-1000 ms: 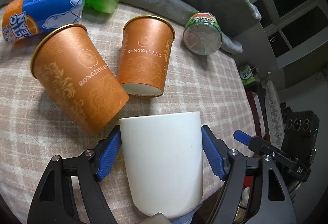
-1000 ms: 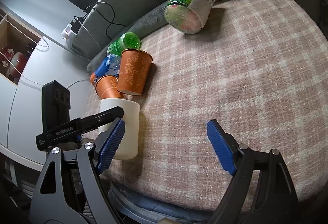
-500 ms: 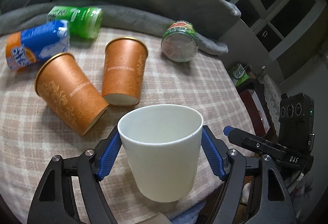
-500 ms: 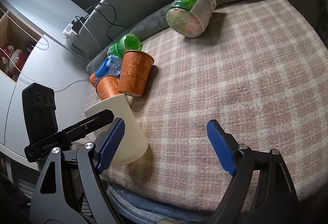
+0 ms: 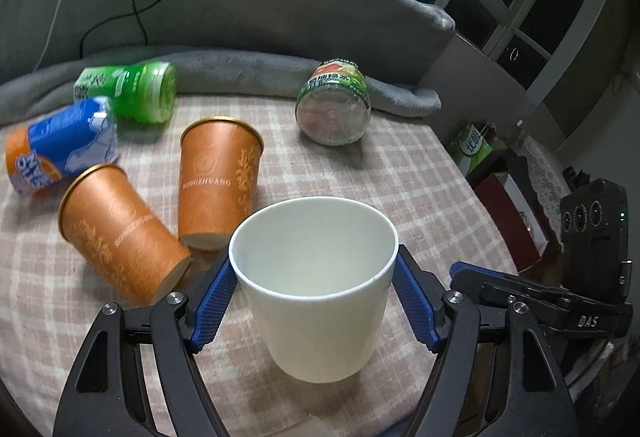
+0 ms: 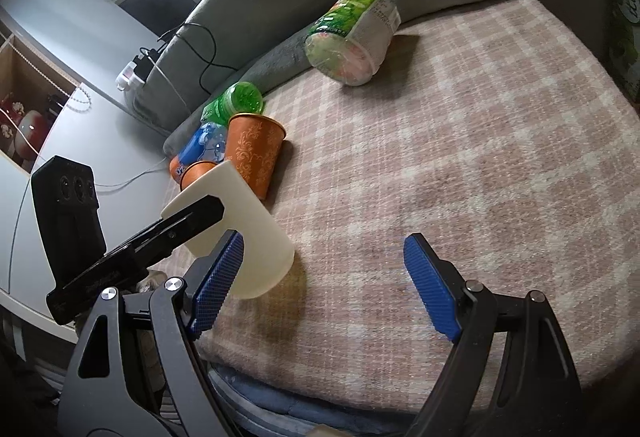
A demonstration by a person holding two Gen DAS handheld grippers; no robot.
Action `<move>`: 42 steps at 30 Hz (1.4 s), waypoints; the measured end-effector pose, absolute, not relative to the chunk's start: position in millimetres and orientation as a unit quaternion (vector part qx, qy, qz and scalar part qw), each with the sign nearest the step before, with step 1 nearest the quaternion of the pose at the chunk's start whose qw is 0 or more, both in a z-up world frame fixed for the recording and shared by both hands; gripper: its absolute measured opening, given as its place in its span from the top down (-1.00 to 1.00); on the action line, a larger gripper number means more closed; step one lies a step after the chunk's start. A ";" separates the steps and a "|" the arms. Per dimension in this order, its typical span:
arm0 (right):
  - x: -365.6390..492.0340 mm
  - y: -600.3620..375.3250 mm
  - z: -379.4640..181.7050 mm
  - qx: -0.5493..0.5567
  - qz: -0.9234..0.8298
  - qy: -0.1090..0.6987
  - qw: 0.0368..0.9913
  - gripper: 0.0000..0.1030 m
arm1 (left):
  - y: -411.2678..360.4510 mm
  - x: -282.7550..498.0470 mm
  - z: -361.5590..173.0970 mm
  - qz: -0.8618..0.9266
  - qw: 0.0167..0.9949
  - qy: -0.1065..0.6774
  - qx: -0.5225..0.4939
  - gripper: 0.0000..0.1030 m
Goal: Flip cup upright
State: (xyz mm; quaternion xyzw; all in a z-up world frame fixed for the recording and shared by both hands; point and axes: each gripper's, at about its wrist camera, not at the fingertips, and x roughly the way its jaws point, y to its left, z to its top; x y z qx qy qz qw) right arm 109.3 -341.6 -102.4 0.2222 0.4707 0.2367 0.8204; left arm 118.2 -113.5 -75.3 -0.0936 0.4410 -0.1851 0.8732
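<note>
My left gripper (image 5: 314, 297) is shut on a plain white cup (image 5: 320, 301), its blue pads pressed on both sides below the rim. The cup's mouth faces up and tilts toward the camera, and its base is close to the checked cloth (image 5: 400, 189). In the right wrist view the white cup (image 6: 244, 233) leans, with its base near the cloth at the table's left front. My right gripper (image 6: 324, 283) is open and empty, just right of the cup above the cloth.
Two orange paper cups lie near the white cup, one (image 5: 120, 233) on its side, one (image 5: 218, 181) mouth away. A blue-orange can (image 5: 60, 149), a green bottle (image 5: 132, 89) and a clear jar (image 5: 334, 105) lie farther back. A grey towel (image 5: 240, 65) rims the table.
My left gripper has turned the white cup from mouth-away to mouth-up, so its open inside now shows. The right gripper has stayed open in about the same place.
</note>
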 end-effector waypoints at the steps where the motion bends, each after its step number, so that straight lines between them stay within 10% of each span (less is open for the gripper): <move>1: 109.0 -342.2 -102.4 0.222 0.235 0.470 0.821 -0.65 | -116.0 118.9 -75.3 -0.184 0.876 0.438 -0.088 -0.46; 42: 91.3 -362.7 -87.0 0.194 0.177 0.434 0.862 -0.65 | -164.4 130.9 -77.1 -0.171 0.911 0.375 0.012 -0.45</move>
